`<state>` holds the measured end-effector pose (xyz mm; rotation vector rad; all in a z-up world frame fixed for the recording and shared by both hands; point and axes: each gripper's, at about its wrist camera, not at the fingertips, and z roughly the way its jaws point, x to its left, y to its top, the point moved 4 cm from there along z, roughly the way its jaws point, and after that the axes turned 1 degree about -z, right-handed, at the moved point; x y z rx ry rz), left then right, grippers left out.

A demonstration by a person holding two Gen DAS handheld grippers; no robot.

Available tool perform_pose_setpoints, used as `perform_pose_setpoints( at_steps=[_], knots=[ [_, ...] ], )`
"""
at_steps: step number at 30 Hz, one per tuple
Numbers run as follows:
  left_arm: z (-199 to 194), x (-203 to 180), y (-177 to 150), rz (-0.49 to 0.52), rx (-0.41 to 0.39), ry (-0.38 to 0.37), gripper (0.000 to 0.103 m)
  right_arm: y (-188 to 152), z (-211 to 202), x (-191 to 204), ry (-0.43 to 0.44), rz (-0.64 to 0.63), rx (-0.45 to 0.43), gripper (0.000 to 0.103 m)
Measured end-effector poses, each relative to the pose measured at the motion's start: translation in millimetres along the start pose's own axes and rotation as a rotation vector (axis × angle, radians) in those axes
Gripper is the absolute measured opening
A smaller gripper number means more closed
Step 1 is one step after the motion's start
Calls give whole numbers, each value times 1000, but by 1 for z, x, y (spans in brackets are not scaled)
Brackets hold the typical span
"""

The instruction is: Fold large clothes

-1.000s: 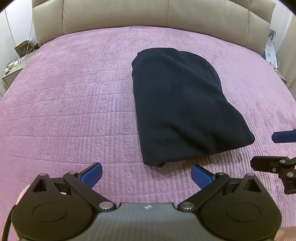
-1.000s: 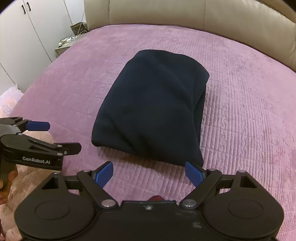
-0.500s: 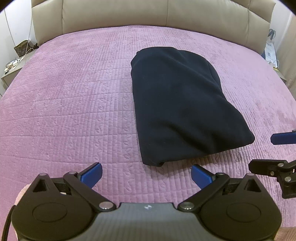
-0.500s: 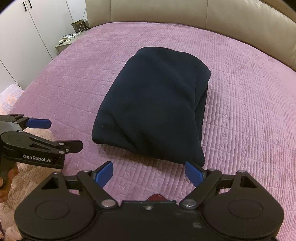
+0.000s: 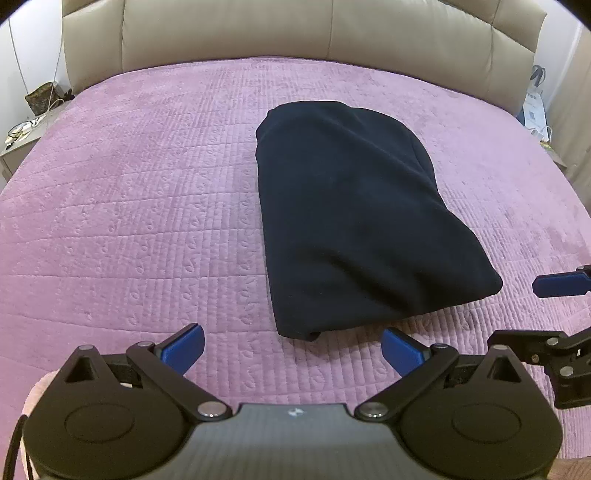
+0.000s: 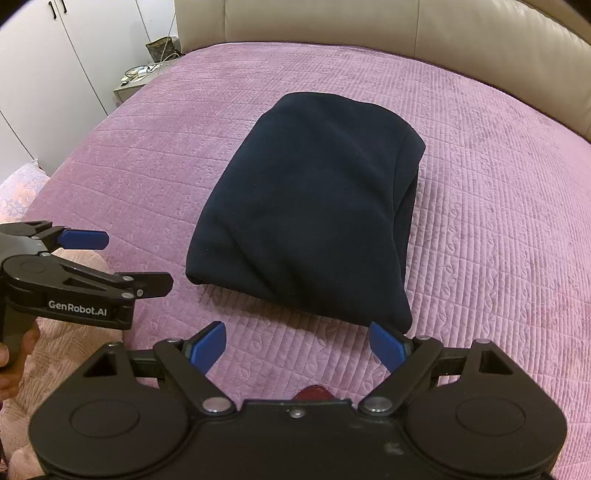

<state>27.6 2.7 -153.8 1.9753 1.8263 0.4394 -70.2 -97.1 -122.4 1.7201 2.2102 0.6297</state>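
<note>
A dark navy garment [image 5: 354, 218] lies folded into a thick rectangular bundle in the middle of the bed; it also shows in the right wrist view [image 6: 314, 214]. My left gripper [image 5: 291, 349] is open and empty, just short of the bundle's near edge. My right gripper [image 6: 297, 345] is open and empty, also just short of that edge. Each gripper shows in the other's view: the right one at the right edge [image 5: 546, 314], the left one at the left edge [image 6: 122, 260].
The bed has a quilted purple cover [image 5: 129, 221] and a beige padded headboard [image 5: 295, 33]. A nightstand with cables and a small bag [image 6: 147, 70] stands at the bed's far left by white wardrobe doors [image 6: 48, 74]. A white bag [image 5: 533, 107] stands at the right.
Both grippers have pulled back slightly from the folded garment and tilted up a little. The garment has not moved. Both stay open.
</note>
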Motion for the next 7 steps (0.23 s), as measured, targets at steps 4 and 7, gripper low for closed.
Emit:
perform_pose_setpoints(
  at_steps=[4,7],
  knots=[
    [0,-1,-1,3,-1,5,103,0,0,0,0,-1,0,100],
    [2,-1,-1,0,10,-3,103,0,0,0,1,-3,1,100]
  ],
)
